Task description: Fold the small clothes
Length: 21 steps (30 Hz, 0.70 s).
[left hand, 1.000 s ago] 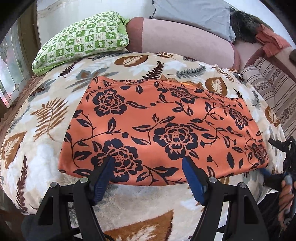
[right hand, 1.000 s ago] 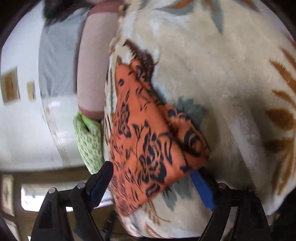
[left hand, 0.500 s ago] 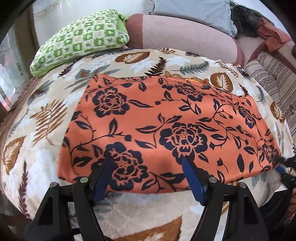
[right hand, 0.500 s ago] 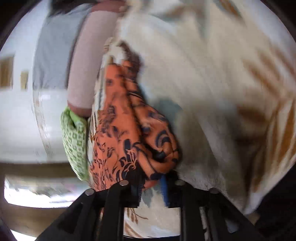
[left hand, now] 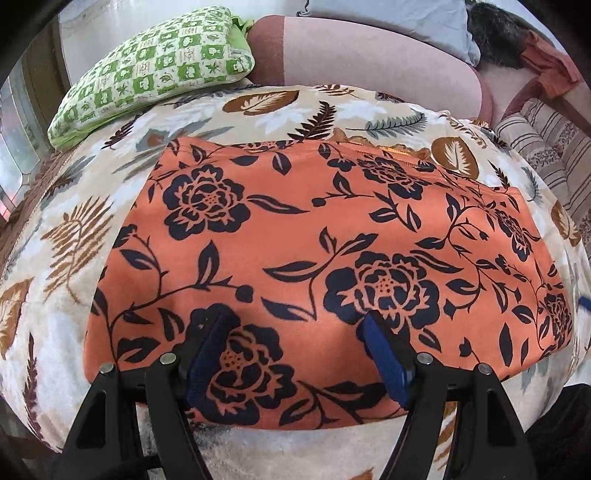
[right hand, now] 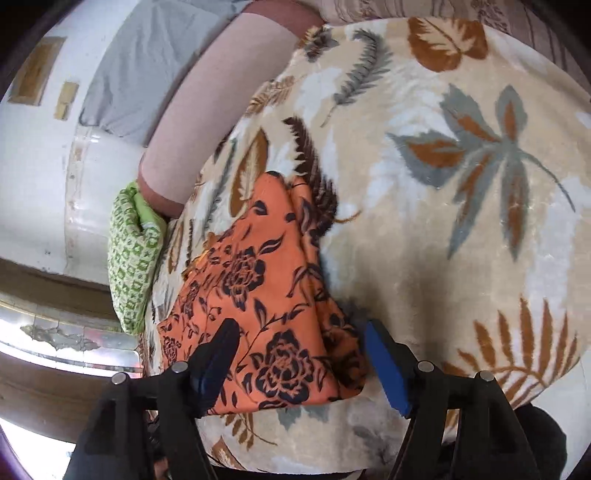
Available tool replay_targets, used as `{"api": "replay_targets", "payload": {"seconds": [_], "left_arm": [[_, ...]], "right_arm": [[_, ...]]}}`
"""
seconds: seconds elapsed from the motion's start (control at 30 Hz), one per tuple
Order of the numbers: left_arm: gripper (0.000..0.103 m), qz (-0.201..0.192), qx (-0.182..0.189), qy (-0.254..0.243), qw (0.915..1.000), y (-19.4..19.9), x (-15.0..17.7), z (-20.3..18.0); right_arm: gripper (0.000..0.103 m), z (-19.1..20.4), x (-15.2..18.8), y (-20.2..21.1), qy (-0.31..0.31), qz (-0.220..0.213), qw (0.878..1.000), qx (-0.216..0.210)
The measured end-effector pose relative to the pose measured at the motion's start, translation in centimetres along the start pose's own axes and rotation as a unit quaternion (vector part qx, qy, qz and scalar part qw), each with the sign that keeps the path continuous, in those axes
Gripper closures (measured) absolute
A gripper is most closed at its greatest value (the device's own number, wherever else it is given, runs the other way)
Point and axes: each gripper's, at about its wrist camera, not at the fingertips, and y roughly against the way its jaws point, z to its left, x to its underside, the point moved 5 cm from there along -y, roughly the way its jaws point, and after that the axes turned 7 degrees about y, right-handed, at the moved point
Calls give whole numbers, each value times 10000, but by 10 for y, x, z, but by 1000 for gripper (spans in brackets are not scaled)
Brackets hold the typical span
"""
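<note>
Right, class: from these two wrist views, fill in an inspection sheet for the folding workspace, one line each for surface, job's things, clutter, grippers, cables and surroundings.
Surface: leaf-print plush blanket covering the bed.
Job's things: orange floral garment lying flat on the blanket; its right end is bunched into folds in the right wrist view.
Clutter: green checked pillow at the blanket's far edge.
Grippers: left gripper open over the garment's near edge; right gripper opening, jaws astride the garment's bunched end, pads not pressing.
Cables: nothing seen.
Surroundings: pink bolster, grey pillow, striped cushion, white wall.
</note>
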Motion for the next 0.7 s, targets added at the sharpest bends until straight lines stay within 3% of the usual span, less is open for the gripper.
{"api": "replay_targets", "payload": {"seconds": [0.1,0.3,0.37,0.4,0.43,0.47,0.6,0.67,0.7], "left_arm": [[27,-96,118,-39,9999,3,-1,-6],[26,-17,52,-180,9998,-11,4,-10],[24,-68,63,-206,9997,-11,5,-11],[23,-75,74,-227,9997,-11,6,-12],[23,-86,80,-257,9996,-12,6,-11],[23,-94,98,-270,9995,-12,6,-11],[23,-146,170,-324,9992,-10,8,-9],[22,-175,169,-374,9990,-12,10,-10],[21,-178,148,-375,9990,-13,10,-11]], "right_arm": [[29,9,-30,-20,161,14,9989,-445],[29,11,-86,-92,867,277,9952,359],[30,12,-84,-117,1021,726,9912,416],[37,15,-81,-125,1109,842,9892,457],[65,22,-79,-128,1340,852,9859,524],[85,26,-78,-129,1344,898,9860,416],[88,63,-86,-96,1809,107,9831,244],[88,70,-90,-85,2231,-352,9722,623],[88,61,-94,-94,2230,-314,9707,835]]}}
